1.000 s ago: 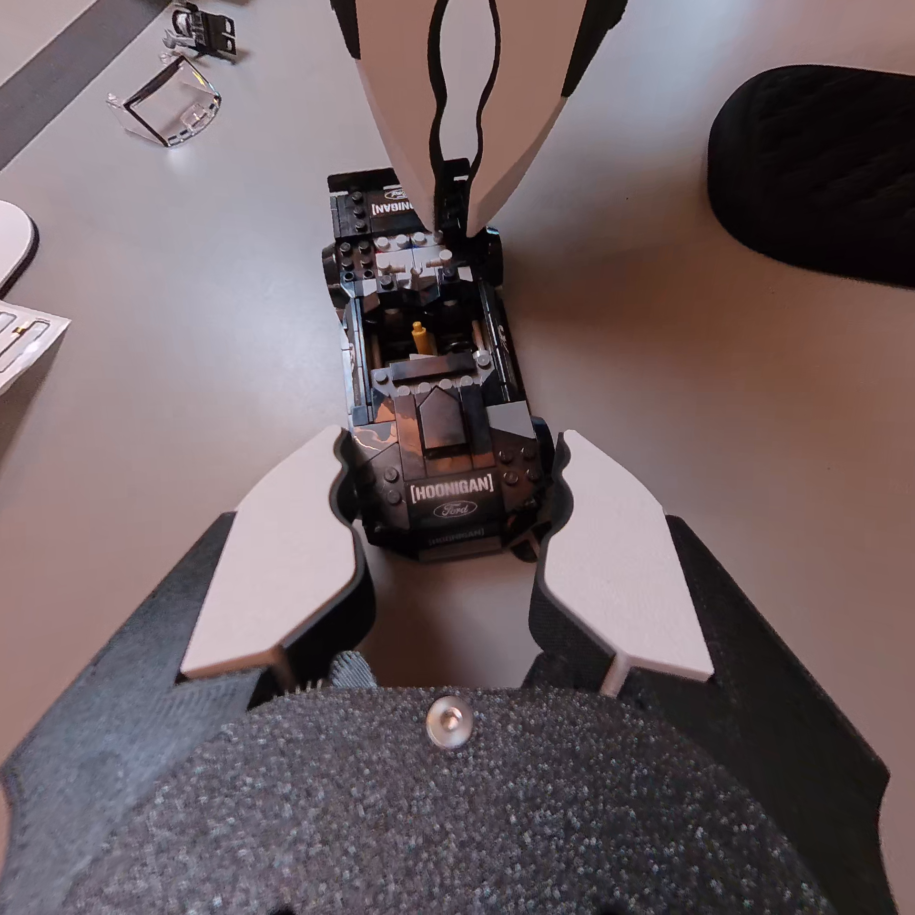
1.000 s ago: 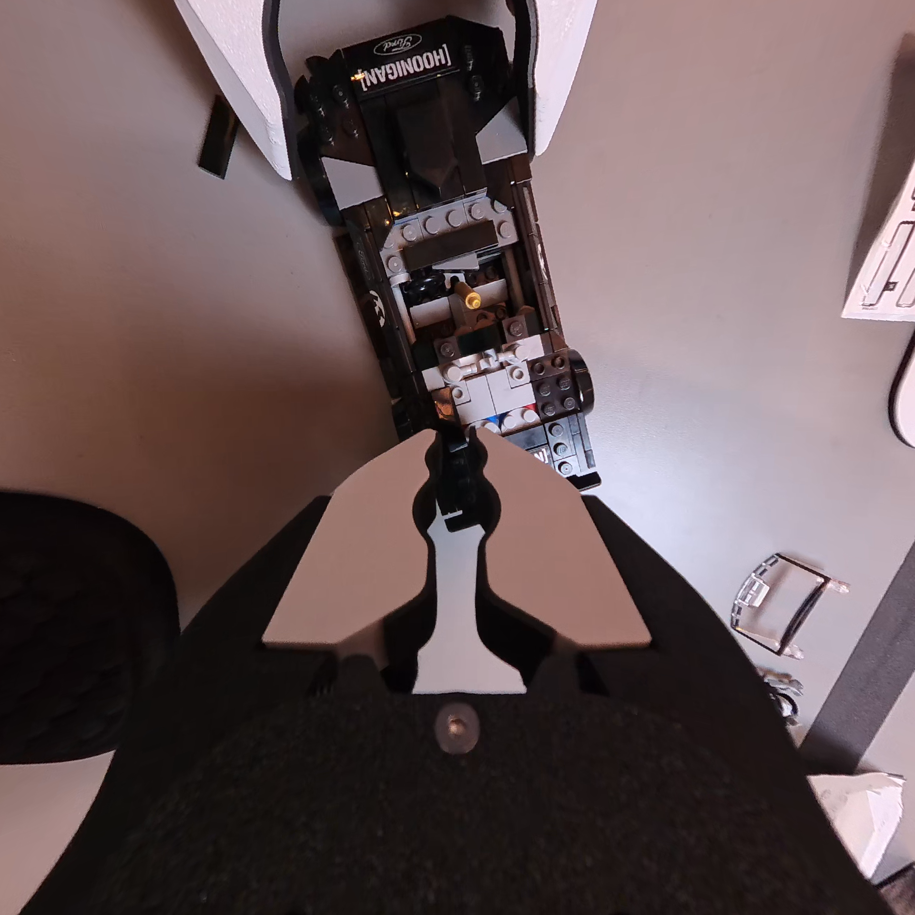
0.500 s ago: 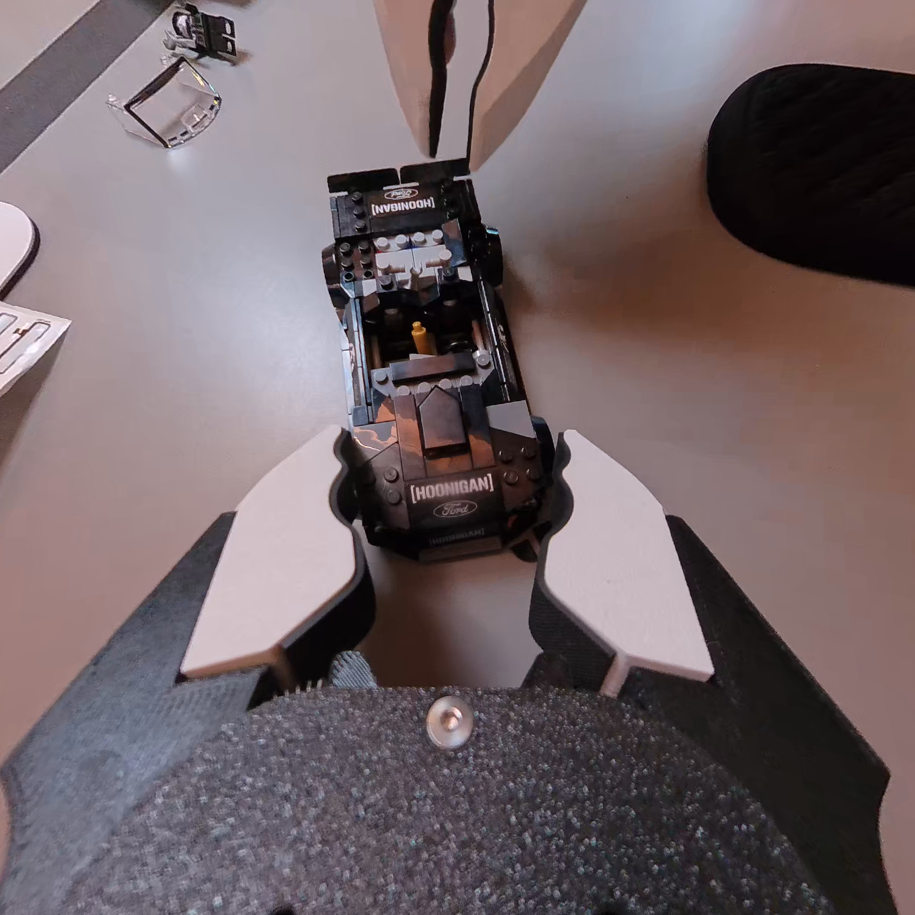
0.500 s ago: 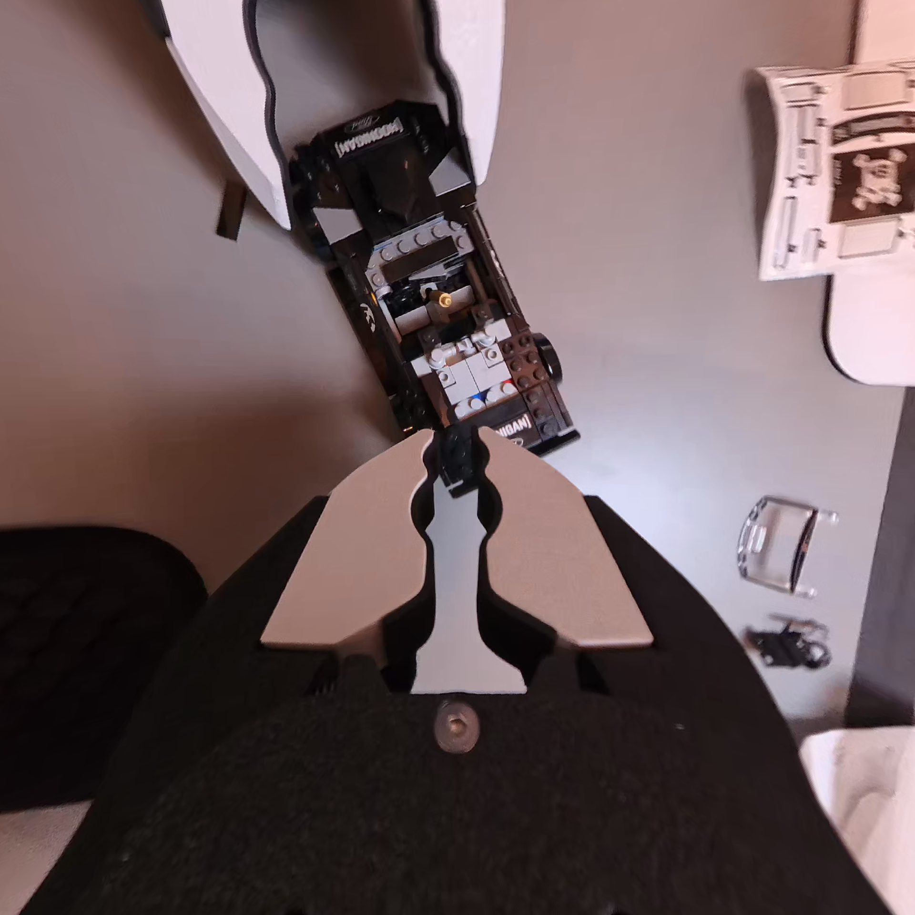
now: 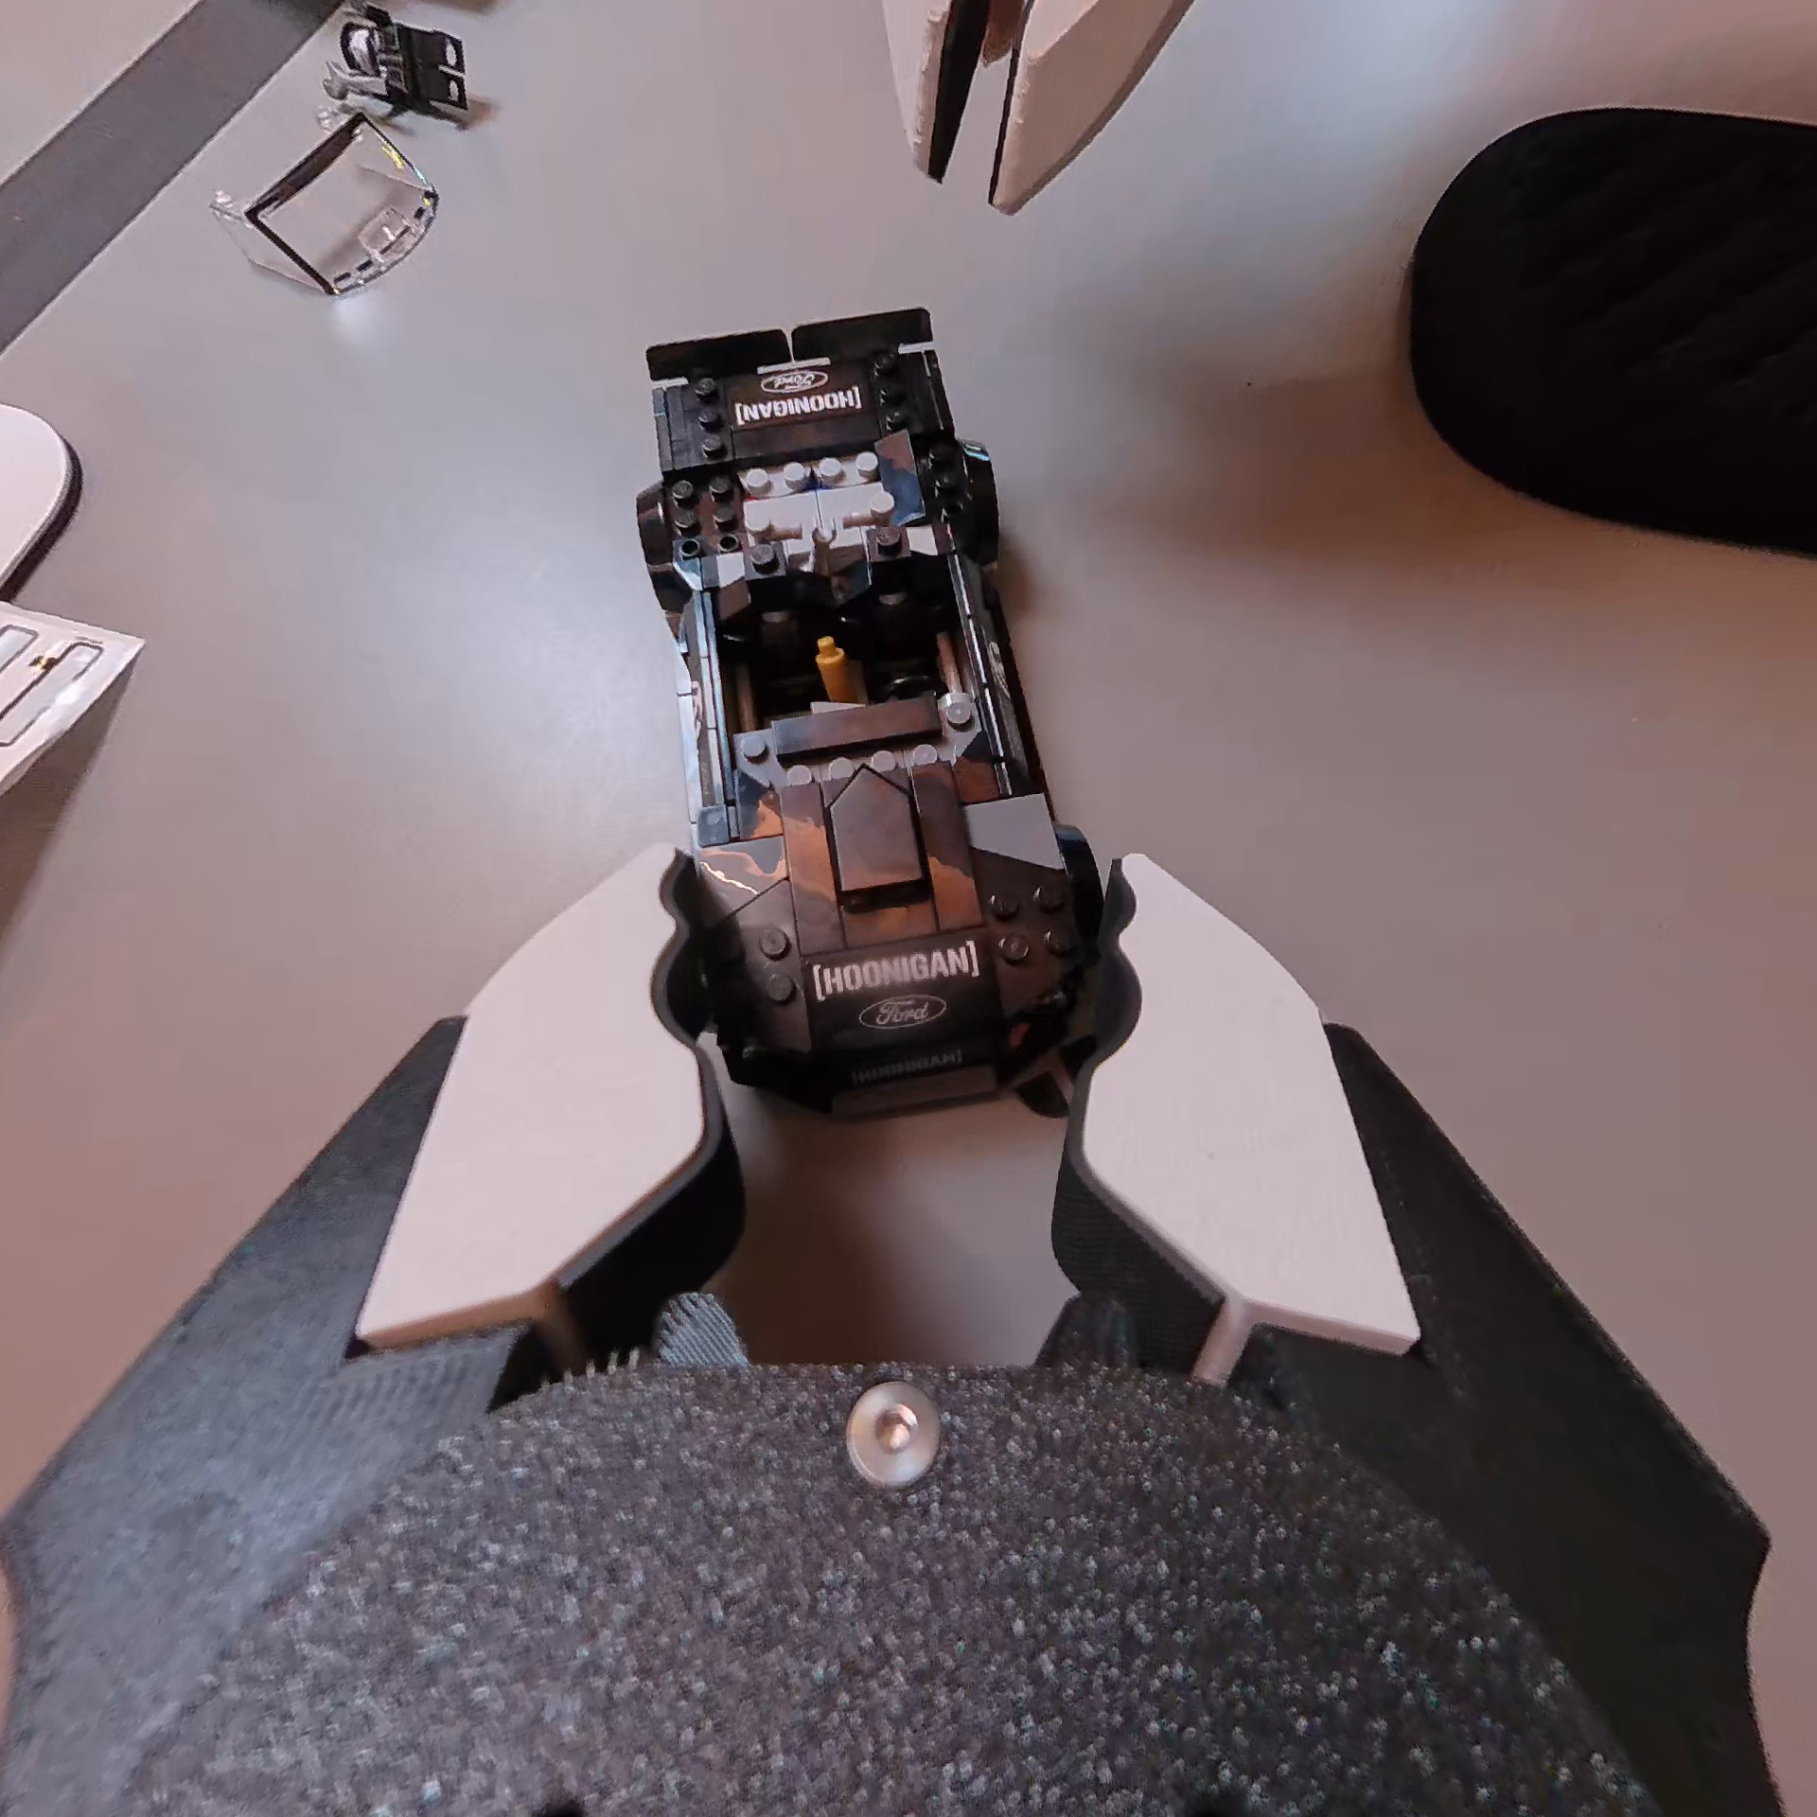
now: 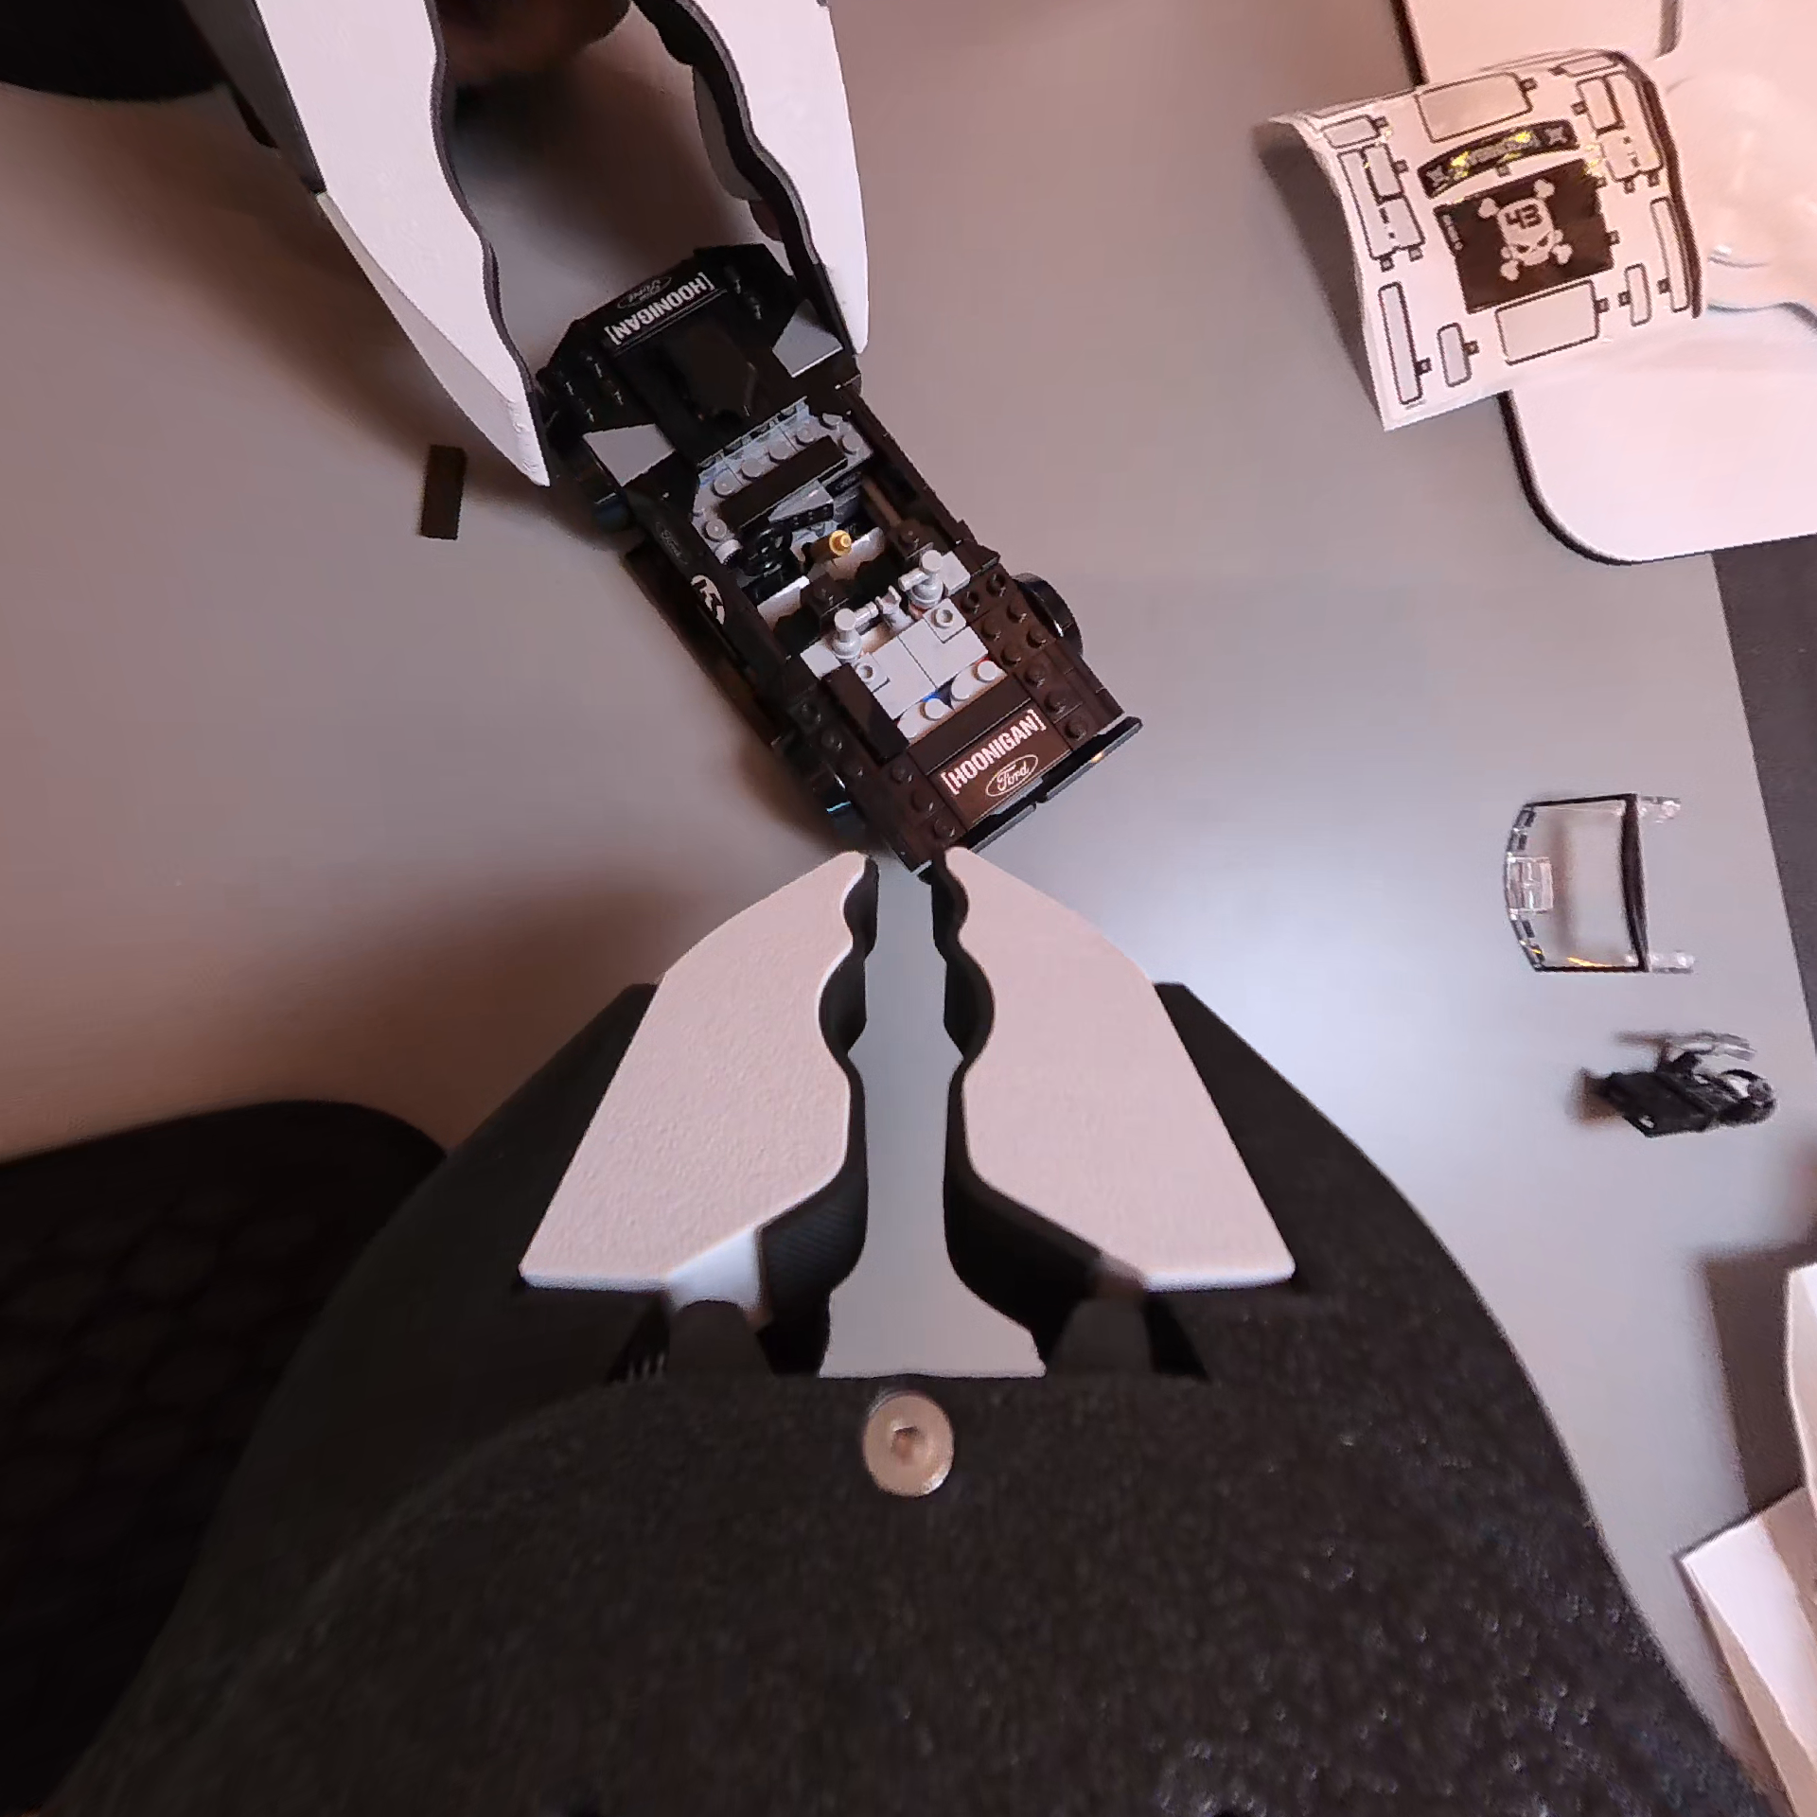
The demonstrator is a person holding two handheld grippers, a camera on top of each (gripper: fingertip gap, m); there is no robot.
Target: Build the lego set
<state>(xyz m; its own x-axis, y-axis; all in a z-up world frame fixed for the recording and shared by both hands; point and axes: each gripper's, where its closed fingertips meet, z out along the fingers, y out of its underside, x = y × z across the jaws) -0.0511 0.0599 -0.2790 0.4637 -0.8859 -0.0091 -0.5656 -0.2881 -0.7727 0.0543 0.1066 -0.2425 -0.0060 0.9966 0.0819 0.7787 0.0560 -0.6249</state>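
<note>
A black lego car (image 5: 855, 688) with grey studs and an open cockpit stands on the grey table. My left gripper (image 5: 900, 885) is shut on the car's front end, one white finger against each side. The car also shows in the right wrist view (image 6: 836, 629), with the left gripper (image 6: 688, 393) at its far end. My right gripper (image 6: 907, 865) is empty, with only a narrow gap between its fingers, and hovers just off the car's rear edge. In the left wrist view the right gripper (image 5: 968, 147) is above and beyond the car's rear.
A clear windscreen piece (image 6: 1583, 885) and a small black assembly (image 6: 1681, 1091) lie to the right of the car. A sticker sheet (image 6: 1485, 246) rests on a white tray (image 6: 1671, 472). A small black tile (image 6: 440, 503) lies by the left gripper. A black padded object (image 5: 1622, 324) sits nearby. The tips of one gripper are about 12 cm away from the tips of the other. The right gripper is farther from the small black tile (image 6: 440, 503), some 15 cm, than the left, some 4 cm.
My right gripper has lifted off the car's rear and drawn back, still nearly closed. The left gripper and the car have not moved.
</note>
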